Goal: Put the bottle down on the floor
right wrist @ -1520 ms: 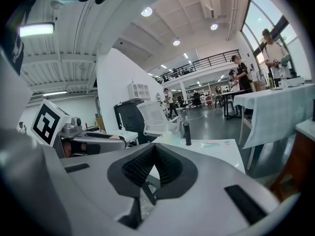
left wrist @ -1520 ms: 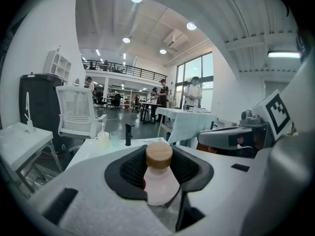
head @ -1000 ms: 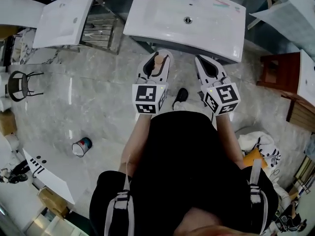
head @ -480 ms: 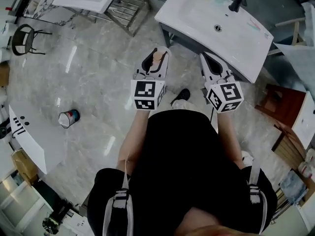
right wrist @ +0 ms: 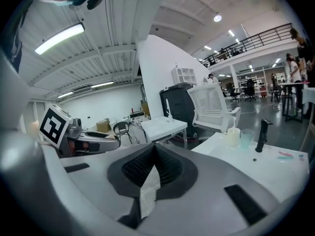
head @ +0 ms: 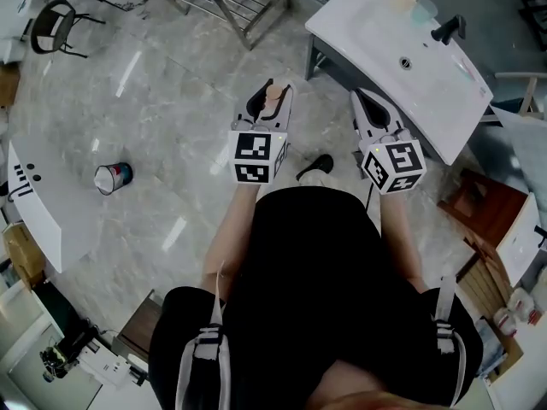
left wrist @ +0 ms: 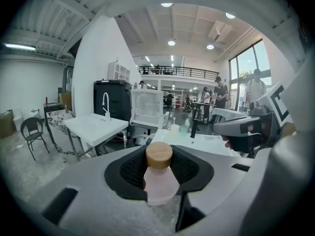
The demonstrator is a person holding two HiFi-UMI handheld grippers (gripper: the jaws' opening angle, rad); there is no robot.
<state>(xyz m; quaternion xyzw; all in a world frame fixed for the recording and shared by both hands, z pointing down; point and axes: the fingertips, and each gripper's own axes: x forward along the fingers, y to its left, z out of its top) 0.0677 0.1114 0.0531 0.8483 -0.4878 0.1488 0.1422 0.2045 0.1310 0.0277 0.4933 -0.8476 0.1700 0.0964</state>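
The bottle (left wrist: 160,180), pale pink with a wooden cap, sits cap-up between the jaws of the left gripper (head: 272,90), whose pads clamp its body just under the cap; it hangs well above the floor (head: 171,143). The right gripper (head: 366,105) hovers beside it, jaws together on nothing. To set it down well, the left hand should probably lower it over bare marble, apart from the shoe (head: 318,166) and the sink counter (head: 376,41). The base should land flat before the jaws part, and the gripper should back away without brushing the cap. The small can (head: 113,178) lies well off to the left.
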